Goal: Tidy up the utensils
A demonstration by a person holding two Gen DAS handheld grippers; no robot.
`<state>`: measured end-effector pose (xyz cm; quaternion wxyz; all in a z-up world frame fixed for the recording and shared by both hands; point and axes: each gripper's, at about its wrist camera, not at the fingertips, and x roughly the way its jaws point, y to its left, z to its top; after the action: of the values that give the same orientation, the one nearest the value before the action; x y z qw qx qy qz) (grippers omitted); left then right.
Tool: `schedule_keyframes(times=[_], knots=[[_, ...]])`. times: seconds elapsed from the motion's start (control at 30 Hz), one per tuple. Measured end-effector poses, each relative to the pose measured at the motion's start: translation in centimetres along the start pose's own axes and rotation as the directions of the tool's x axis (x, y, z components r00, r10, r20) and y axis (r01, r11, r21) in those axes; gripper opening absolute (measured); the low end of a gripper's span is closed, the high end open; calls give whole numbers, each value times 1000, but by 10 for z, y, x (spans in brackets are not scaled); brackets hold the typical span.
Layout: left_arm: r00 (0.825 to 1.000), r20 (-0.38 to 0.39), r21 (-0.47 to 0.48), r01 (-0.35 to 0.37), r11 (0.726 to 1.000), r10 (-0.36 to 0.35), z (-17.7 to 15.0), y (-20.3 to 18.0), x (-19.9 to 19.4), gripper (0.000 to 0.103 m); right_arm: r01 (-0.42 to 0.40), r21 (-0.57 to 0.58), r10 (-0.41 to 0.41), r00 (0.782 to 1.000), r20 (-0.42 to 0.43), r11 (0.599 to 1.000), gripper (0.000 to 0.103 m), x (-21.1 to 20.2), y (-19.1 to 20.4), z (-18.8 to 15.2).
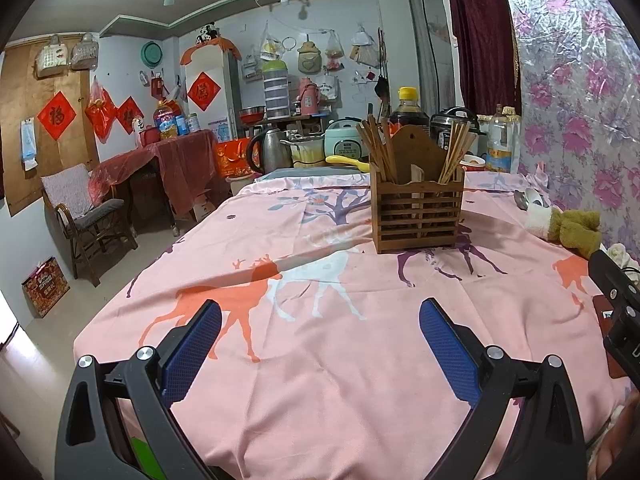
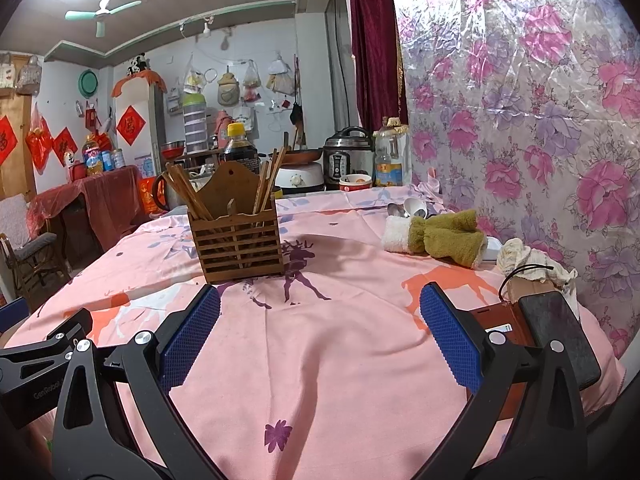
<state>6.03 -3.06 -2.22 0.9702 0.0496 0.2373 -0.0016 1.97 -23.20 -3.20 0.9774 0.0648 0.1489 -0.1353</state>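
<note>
A slatted wooden utensil holder [image 1: 417, 210] stands upright on the pink tablecloth, with wooden chopsticks [image 1: 376, 148] in its left and right compartments. It also shows in the right wrist view [image 2: 237, 240]. Spoons [image 2: 408, 209] lie near the floral wall, partly hidden behind a green and white towel [image 2: 438, 237]. My left gripper [image 1: 320, 348] is open and empty, well in front of the holder. My right gripper [image 2: 320, 332] is open and empty, in front of the holder and a little to its right.
A dark phone on a red case [image 2: 556, 332] and a cream cloth [image 2: 528, 260] lie at the table's right edge by the floral wall [image 2: 540, 120]. Cookers, bottles and a kettle stand beyond the table's far edge. A chair [image 1: 84, 216] stands left on the floor.
</note>
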Motion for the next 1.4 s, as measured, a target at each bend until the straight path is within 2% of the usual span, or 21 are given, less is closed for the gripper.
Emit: schedule_keyframes(times=[0.73, 1.1, 1.4], knots=[[1000, -13, -3, 9, 1000, -9, -2, -3, 1, 97, -3, -5, 3, 1000, -4, 1000, 96, -1, 1, 0], [1000, 11, 11, 18, 1000, -18, -4, -5, -3, 97, -3, -4, 3, 1000, -3, 1000, 96, -1, 1, 0], [999, -22, -8, 30, 1000, -30, -3, -2, 3, 97, -3, -4, 3, 1000, -3, 1000, 96, -1, 1, 0]])
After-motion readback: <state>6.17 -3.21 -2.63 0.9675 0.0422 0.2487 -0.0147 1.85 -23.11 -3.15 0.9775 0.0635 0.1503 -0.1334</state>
